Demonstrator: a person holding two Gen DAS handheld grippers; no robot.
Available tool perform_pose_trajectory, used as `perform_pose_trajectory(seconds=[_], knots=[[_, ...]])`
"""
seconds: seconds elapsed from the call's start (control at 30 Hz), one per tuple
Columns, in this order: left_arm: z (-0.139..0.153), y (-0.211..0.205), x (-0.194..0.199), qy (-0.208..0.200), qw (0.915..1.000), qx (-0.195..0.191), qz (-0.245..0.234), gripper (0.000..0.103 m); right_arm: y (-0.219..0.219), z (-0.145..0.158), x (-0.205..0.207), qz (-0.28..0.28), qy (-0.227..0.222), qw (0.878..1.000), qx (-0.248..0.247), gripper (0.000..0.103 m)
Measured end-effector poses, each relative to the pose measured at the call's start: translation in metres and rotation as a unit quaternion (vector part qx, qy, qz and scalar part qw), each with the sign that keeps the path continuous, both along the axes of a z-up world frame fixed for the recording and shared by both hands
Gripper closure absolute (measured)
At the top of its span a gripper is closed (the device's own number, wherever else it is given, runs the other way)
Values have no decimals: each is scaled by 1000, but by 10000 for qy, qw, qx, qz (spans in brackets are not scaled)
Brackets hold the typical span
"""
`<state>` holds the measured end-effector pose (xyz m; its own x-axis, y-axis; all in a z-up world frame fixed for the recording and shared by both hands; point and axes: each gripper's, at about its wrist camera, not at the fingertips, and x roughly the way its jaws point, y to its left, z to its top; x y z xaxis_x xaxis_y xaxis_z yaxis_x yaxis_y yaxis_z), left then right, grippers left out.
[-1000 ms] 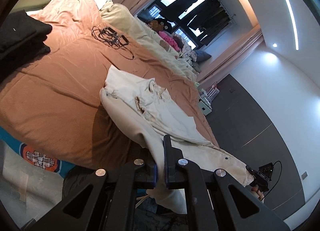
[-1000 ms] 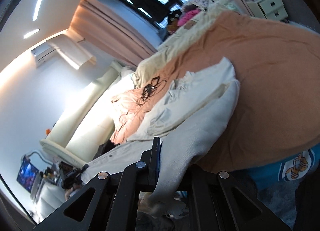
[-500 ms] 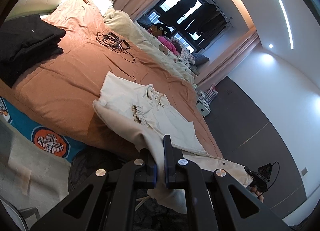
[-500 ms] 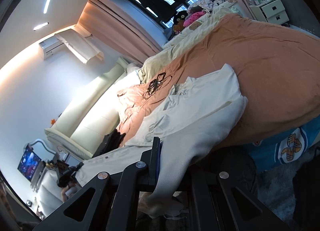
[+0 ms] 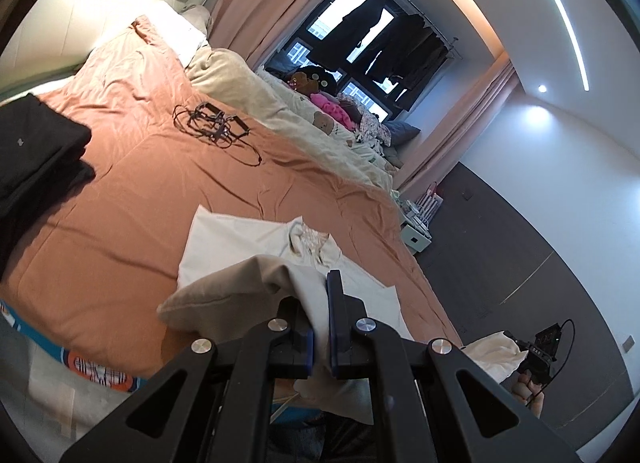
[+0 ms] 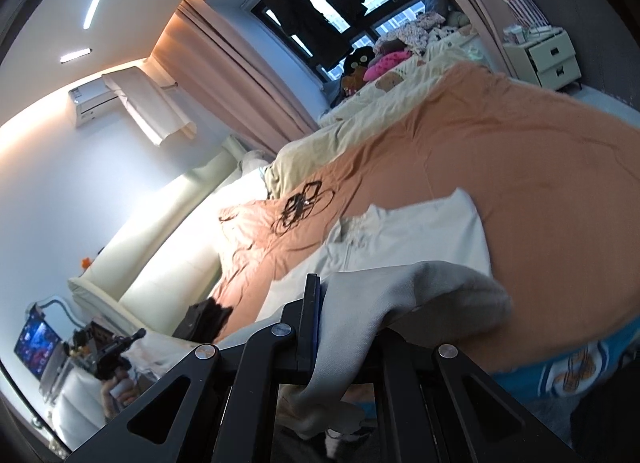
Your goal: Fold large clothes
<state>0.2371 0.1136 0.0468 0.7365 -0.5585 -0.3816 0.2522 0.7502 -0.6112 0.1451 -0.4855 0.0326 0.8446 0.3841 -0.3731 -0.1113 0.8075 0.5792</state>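
Observation:
A large cream garment (image 5: pixel 240 235) with a gathered collar lies spread on the orange bedspread (image 5: pixel 120 223). Its near hem is lifted off the bed and hangs over both grippers. My left gripper (image 5: pixel 320 303) is shut on one part of the hem, with cloth draped over its left finger. In the right wrist view my right gripper (image 6: pixel 332 303) is shut on another part of the garment (image 6: pixel 400 239), whose fabric hides the right finger. Each view shows the other gripper off to the side in a hand: the right gripper (image 5: pixel 540 347), the left gripper (image 6: pixel 116 351).
Folded black clothes (image 5: pixel 36 159) sit on the bed's left side, and a tangle of black cable (image 5: pixel 212 127) lies beyond the garment. A cream duvet (image 5: pixel 280 111) runs along the far side. Bedside drawers (image 6: pixel 548 59) stand by the wall. A blue patterned sheet (image 5: pixel 96 371) hangs at the bed's near edge.
Both grippers have risen and come forward over the bed, carrying the hem up. The lifted fold now overlaps the garment's lower body, closer to the collar.

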Motion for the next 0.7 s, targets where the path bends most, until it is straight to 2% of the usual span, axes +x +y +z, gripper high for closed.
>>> perform_pose_trajectory(seconds=[0.17,0.33,0.5,0.7], knots=[[15,-11,47,-25,9999,132,28,96,-4,18,42,-142,14,9998,-151,96],[19,-20,97,9,9996,262,140,96,-11,27,88,-311,103,9989,-328,96],[4,-31,145,217,9989,383,141,96,-19,19,134,-474,237,9978,-401,96],[-23,-38,193,567,9972,452,170,96,-32,-10,184,-551,571,9963,-319,96]])
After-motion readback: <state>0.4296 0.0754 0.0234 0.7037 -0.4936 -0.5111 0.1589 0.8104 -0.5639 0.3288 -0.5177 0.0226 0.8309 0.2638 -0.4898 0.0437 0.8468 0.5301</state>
